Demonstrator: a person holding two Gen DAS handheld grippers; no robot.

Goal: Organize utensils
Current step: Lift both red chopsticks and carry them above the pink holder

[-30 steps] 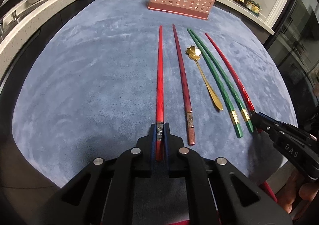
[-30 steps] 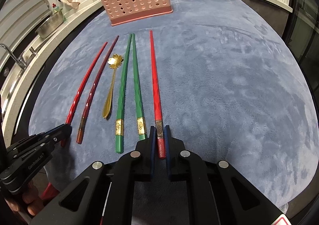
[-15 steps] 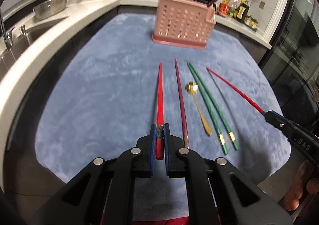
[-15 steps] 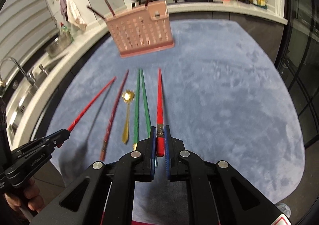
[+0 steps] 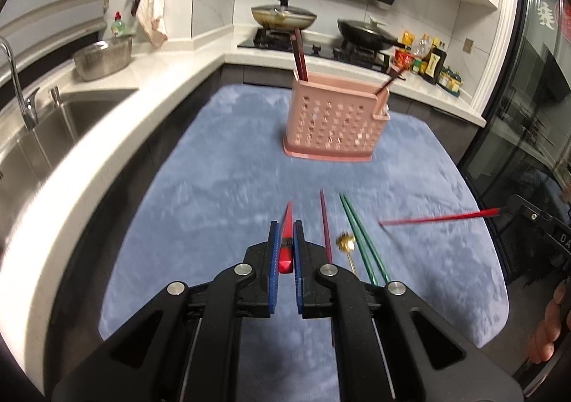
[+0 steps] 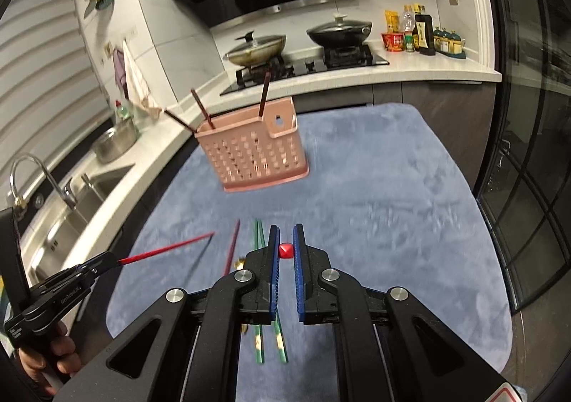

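Note:
My left gripper (image 5: 284,234) is shut on a red chopstick (image 5: 286,241) and holds it above the blue mat, pointing ahead. My right gripper (image 6: 284,241) is shut on a second red chopstick (image 6: 285,251), seen end-on. In the left wrist view that second chopstick (image 5: 435,218) sticks out sideways from the right gripper (image 5: 514,207). In the right wrist view the left gripper (image 6: 107,261) carries its chopstick (image 6: 167,248). The pink perforated holder (image 5: 335,123) stands far on the mat with dark chopsticks in it; it also shows in the right wrist view (image 6: 253,156).
On the blue mat (image 5: 221,195) lie a maroon chopstick (image 5: 325,227), a gold spoon (image 5: 348,245) and two green chopsticks (image 5: 360,241). A sink (image 5: 43,131) lies left. A stove with pans (image 5: 321,31) and bottles (image 5: 428,59) stand behind.
Both grippers have risen and tilted up, each lifting its red chopstick off the mat. The holder and the kitchen behind now fill more of the views.

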